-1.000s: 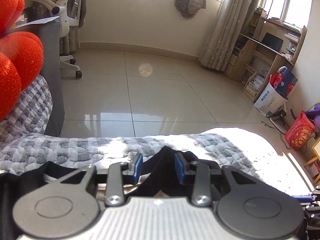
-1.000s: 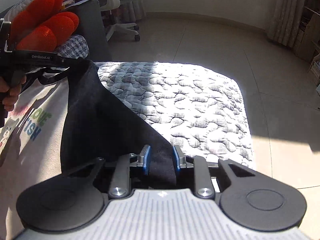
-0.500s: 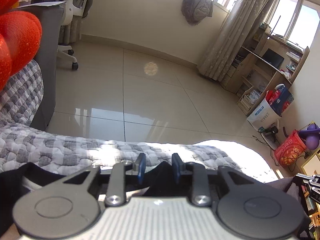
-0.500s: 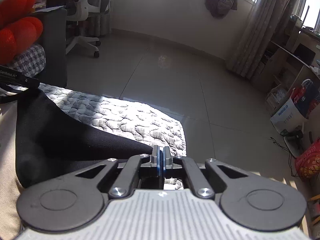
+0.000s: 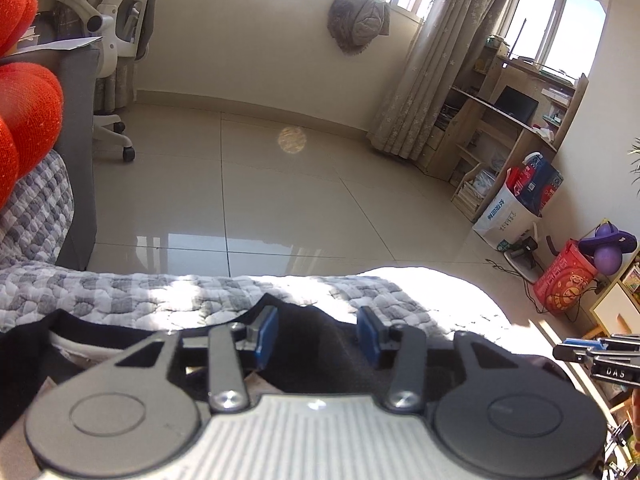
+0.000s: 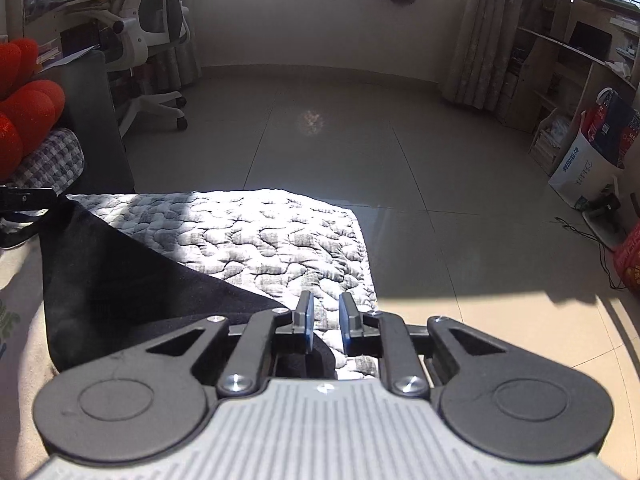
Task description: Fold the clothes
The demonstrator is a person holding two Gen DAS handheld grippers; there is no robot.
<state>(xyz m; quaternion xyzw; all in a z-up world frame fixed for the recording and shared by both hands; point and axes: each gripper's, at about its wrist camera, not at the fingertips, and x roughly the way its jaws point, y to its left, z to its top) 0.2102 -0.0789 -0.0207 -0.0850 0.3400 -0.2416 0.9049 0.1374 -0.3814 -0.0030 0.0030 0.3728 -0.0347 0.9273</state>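
Observation:
A black garment (image 6: 120,280) lies folded over a beige printed garment (image 6: 12,320) on the grey quilted cover (image 6: 260,240). My right gripper (image 6: 326,320) has its jaws opening. Quilt shows in the gap between its blue pads, and the black cloth's corner lies just under the left finger, not pinched. My left gripper (image 5: 317,334) is also opening. A bulge of the black garment (image 5: 316,348) sits between its spread pads, which do not squeeze it. The left gripper's tip (image 6: 24,198) shows at the cloth's far corner. The right gripper's tip (image 5: 592,354) shows at the frame's right edge.
Red-orange cushions (image 5: 28,100) and a grey sofa arm (image 5: 78,140) stand to the left. A white office chair (image 6: 148,40) is behind them. Beyond the quilt's edge is tiled floor (image 5: 280,200). A wooden desk (image 5: 500,120) and bags (image 5: 516,208) line the right wall.
The right jaws, shut half a second ago, have parted and let go of the black cloth. The left jaws have spread wider around the cloth. Both views have shifted slightly.

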